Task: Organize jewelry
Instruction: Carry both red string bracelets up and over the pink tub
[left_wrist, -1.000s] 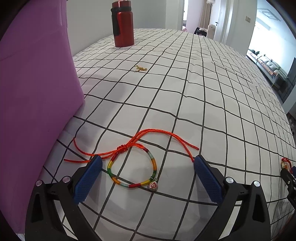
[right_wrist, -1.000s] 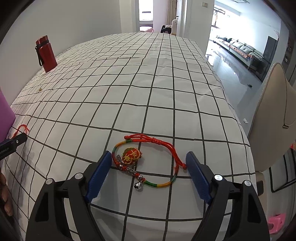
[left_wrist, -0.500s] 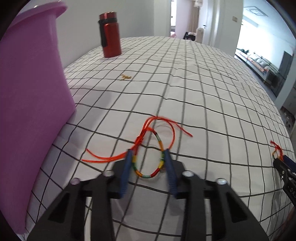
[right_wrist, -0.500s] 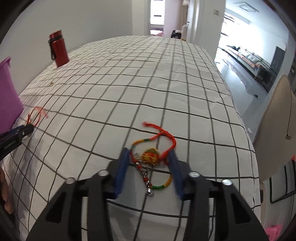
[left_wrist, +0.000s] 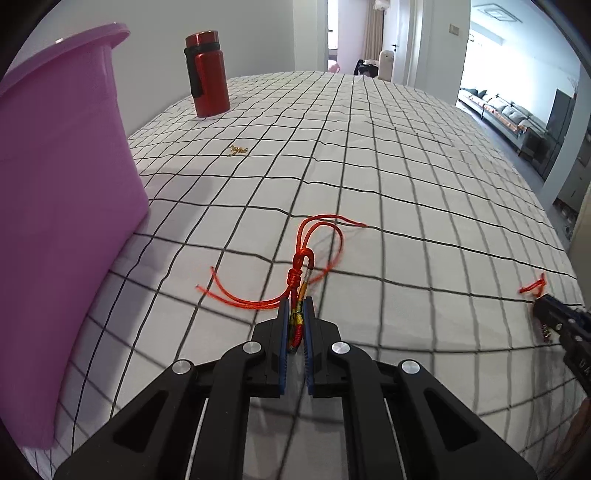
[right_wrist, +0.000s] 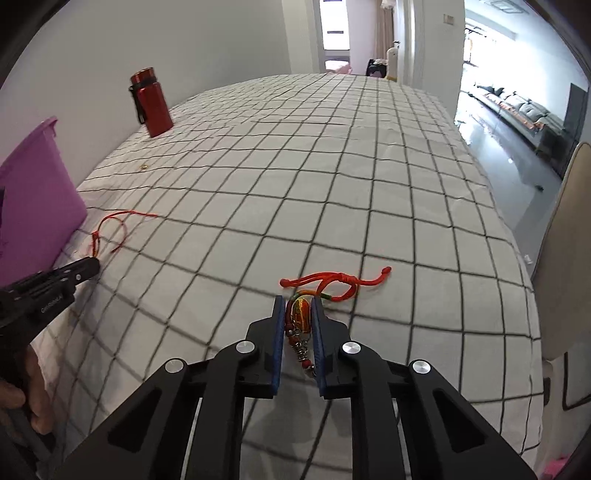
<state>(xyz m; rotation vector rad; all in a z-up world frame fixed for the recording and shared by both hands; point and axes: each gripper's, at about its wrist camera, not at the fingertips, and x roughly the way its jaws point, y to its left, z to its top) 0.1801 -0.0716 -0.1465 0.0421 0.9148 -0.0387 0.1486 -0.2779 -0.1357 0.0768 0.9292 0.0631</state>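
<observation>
My left gripper (left_wrist: 296, 303) is shut on a rainbow cord bracelet (left_wrist: 296, 325); its red tie cords (left_wrist: 314, 240) trail forward onto the checked cloth. My right gripper (right_wrist: 298, 304) is shut on a second bracelet with an orange charm (right_wrist: 301, 314) and small bells; its red knotted cord (right_wrist: 332, 282) lies just ahead. A purple bin (left_wrist: 55, 192) stands close on the left. A small gold jewelry piece (left_wrist: 238, 150) lies farther back. The left gripper also shows at the left in the right wrist view (right_wrist: 85, 267).
A red bottle (left_wrist: 207, 74) stands at the far left of the checked cloth (left_wrist: 388, 166). The bin also shows in the right wrist view (right_wrist: 33, 199). A beige chair back (right_wrist: 565, 258) stands off the right edge. The other gripper's tip (left_wrist: 554, 314) shows at right.
Both grippers went from wide open around their bracelets to shut on them. The bracelets are squeezed flat and their cords have been dragged and lifted a little.
</observation>
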